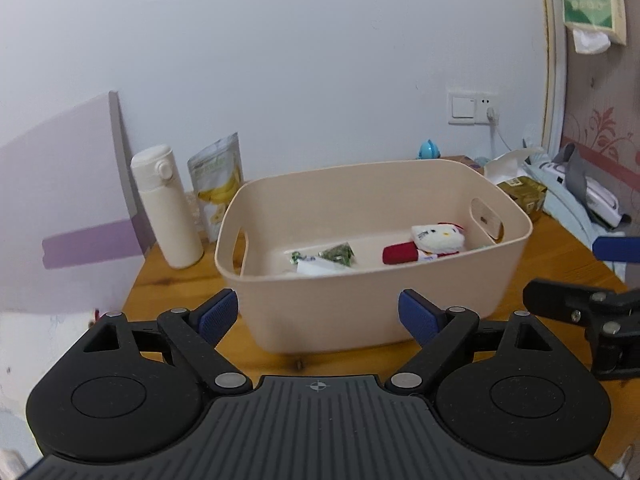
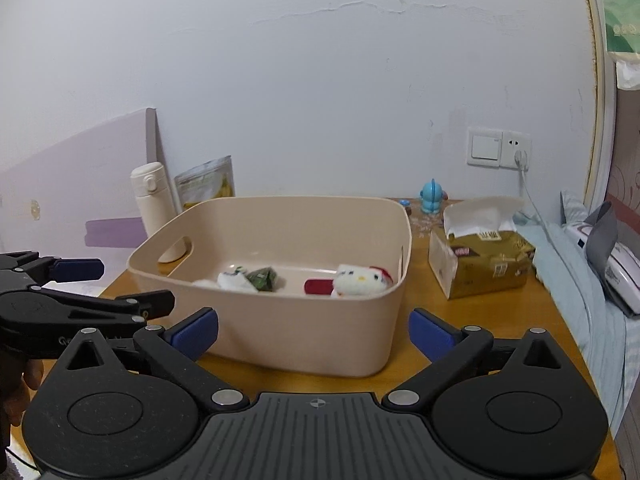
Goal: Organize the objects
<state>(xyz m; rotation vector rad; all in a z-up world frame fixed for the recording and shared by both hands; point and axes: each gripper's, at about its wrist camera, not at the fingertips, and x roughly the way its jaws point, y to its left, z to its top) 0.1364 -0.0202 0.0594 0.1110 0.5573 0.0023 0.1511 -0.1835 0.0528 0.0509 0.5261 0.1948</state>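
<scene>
Several small things already lie in the beige plastic bin [image 1: 360, 320] on the wooden table [image 1: 168, 280]; both tongs hang empty.

Inside sit a white plush cat toy with a red bow [image 1: 438, 236], a red tube-shaped piece [image 1: 400, 253] and green-and-white packets [image 1: 340, 255]. Left gripper [image 1: 318, 314] and right gripper [image 2: 314, 334] are spread wide, pinching nothing, just short of the bin. Judging by what stands outside, the cream flask [image 1: 166, 204], banana snack pouch [image 1: 218, 188], gold tissue pack [image 2: 480, 260] and blue figurine [image 2: 432, 196] may remain.

Wall switch [image 2: 498, 147] w/ plug, blue figurine [image 2: 432, 196] at table [image 2: 500, 320] back.
</scene>
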